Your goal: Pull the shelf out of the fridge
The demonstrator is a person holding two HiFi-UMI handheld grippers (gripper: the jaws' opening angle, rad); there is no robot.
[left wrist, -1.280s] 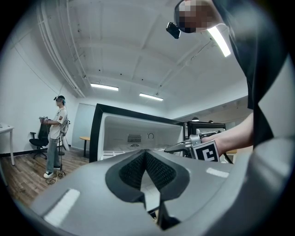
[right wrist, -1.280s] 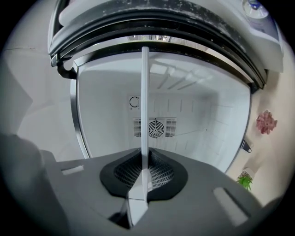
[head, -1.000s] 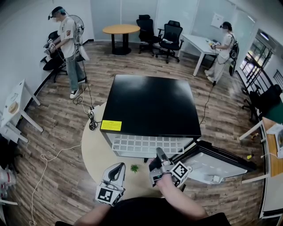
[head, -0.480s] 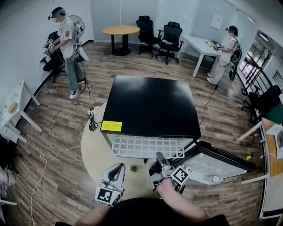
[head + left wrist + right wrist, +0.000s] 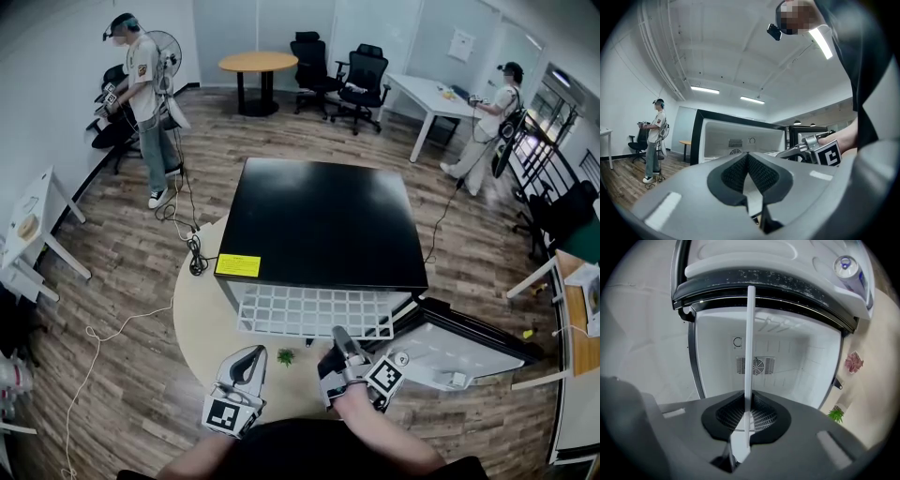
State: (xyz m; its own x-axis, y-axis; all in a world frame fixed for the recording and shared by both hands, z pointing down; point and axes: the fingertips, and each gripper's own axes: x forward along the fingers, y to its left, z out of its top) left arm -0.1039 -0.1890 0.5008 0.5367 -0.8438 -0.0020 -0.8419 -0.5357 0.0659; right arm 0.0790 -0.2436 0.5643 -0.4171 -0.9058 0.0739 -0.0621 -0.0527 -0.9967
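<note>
A black mini fridge (image 5: 323,225) stands on a round beige surface (image 5: 202,319), its door (image 5: 450,352) swung open to the right. A white grid shelf (image 5: 314,311) sticks out of the fridge's front. My right gripper (image 5: 339,336) is shut on the shelf's front edge. In the right gripper view the shelf (image 5: 749,348) shows edge-on as a thin white strip running from between the pads (image 5: 761,416) into the white fridge interior (image 5: 797,362). My left gripper (image 5: 251,356) hangs lower left, apart from the shelf, shut with nothing in it; from the left gripper view (image 5: 748,157) the fridge (image 5: 736,136) lies ahead.
A small green sprig (image 5: 285,357) lies on the beige surface between the grippers. A can (image 5: 846,266) sits in the door rack. A person (image 5: 145,103) stands back left, another (image 5: 492,117) back right. Cables (image 5: 183,234) trail across the wood floor. Tables and chairs stand beyond.
My right gripper has drawn slightly toward me with the shelf, which sticks out a little further. The person at the back right has walked to the right. The left gripper stayed still.
</note>
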